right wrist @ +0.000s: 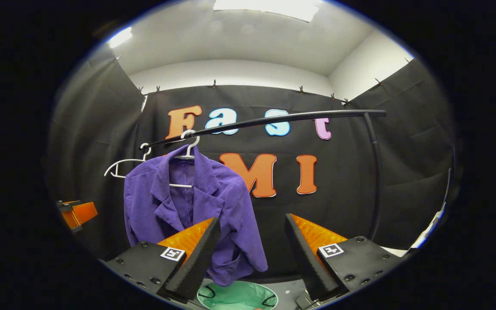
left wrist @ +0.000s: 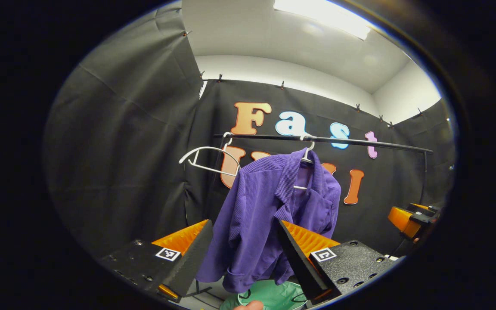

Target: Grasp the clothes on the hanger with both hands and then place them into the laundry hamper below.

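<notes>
From my station I see the black rail (right wrist: 274,120) spanning the booth, and from it hangs the purple jacket (left wrist: 269,215) on a white hanger (left wrist: 307,154). A second white hanger (left wrist: 207,160) hangs bare just beside it on the same rail. Below the jacket sits the green laundry hamper (right wrist: 237,297), its mouth open toward me; what I can see of its inside is just green lining, with two dark handle loops at the rim.

In the left gripper view, my left claw (left wrist: 244,254) stands wide open, and the jacket hangs in the gap between its fingers, farther off and not touched by either one. Its hem droops just above the hamper (left wrist: 274,295). A fingertip (left wrist: 250,305) peeks in at the bottom edge.

In the right gripper view, my right claw (right wrist: 252,249) is open too. The jacket (right wrist: 192,206) hangs up and to the left of its gap, partly behind the left finger, apart from it. The other gripper (right wrist: 75,214) shows at the far left edge.
</notes>
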### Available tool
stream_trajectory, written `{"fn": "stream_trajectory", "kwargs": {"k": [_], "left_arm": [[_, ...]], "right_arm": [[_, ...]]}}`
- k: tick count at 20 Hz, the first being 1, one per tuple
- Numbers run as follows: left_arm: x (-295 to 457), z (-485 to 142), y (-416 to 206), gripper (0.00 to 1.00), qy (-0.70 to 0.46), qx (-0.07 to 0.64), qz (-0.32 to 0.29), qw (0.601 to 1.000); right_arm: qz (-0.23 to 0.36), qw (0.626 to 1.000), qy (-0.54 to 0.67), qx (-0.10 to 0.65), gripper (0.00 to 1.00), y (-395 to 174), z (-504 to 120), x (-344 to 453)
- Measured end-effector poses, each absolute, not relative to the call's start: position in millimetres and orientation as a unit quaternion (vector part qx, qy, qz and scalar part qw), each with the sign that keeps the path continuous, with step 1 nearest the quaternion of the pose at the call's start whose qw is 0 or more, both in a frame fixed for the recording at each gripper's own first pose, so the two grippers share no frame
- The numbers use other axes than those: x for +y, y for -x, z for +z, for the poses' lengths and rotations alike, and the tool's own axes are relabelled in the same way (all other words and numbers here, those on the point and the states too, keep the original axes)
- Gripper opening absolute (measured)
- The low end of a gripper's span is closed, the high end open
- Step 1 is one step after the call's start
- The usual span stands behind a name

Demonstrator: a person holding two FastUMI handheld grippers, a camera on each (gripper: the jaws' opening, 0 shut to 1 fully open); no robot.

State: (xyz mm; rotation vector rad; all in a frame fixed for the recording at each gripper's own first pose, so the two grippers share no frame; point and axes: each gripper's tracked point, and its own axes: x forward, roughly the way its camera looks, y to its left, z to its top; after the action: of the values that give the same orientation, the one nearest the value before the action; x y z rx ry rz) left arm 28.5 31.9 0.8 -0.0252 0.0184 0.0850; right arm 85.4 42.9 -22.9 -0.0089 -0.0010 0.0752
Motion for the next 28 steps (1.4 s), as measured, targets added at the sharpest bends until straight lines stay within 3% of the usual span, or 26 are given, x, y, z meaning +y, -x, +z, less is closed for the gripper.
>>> {"fn": "stream_trajectory", "kwargs": {"k": [6,7,8,11,12,13,19,20,24,25,28], "left_arm": [[17.0,1.0,-67.1,0.92,-0.002,0.005,0.096,0.995],[12.0,0.3,-71.0,0.92,-0.005,0.004,0.103,0.995],[7.2,-1.2,-74.3,0.95,-0.007,0.005,0.112,0.994],[-5.3,-7.4,-78.0,0.91,-0.014,0.008,0.143,0.990],[-8.6,-9.2,-78.3,0.92,-0.017,0.008,0.153,0.988],[-11.5,-10.5,-75.8,0.92,-0.020,0.009,0.164,0.986],[-12.2,-19.4,-41.2,0.95,-0.064,0.019,0.246,0.967],[-12.2,-20.8,-36.5,0.91,-0.070,0.020,0.258,0.963],[-23.6,-33.4,-41.2,0.92,-0.059,0.023,0.260,0.964],[-27.3,-40.5,-49.0,0.92,-0.047,0.027,0.252,0.966],[-59.3,-70.3,-86.8,0.95,0.015,0.048,0.191,0.980]], "right_arm": [[0.134,0.990,-0.026,0.013,0.97,-168.4,-48.7,72.6],[0.153,0.988,-0.031,0.015,0.91,-181.7,-52.5,79.1],[0.174,0.984,-0.034,0.020,0.97,-191.0,-57.8,85.6],[0.227,0.971,-0.053,0.051,0.97,-210.7,-83.1,112.7],[0.232,0.969,-0.062,0.062,0.91,-220.9,-93.1,121.7],[0.230,0.968,-0.069,0.074,0.98,-232.4,-105.1,129.4],[0.254,0.954,-0.073,0.144,0.98,-282.1,-184.6,196.1],[0.235,0.959,-0.062,0.144,0.98,-296.0,-196.1,193.9],[0.162,0.976,-0.047,0.137,0.98,-346.8,-224.9,152.1],[0.166,0.975,-0.057,0.138,0.94,-356.4,-224.3,145.4],[0.187,0.969,-0.101,0.126,0.40,-360.9,-195.9,111.3]]}}
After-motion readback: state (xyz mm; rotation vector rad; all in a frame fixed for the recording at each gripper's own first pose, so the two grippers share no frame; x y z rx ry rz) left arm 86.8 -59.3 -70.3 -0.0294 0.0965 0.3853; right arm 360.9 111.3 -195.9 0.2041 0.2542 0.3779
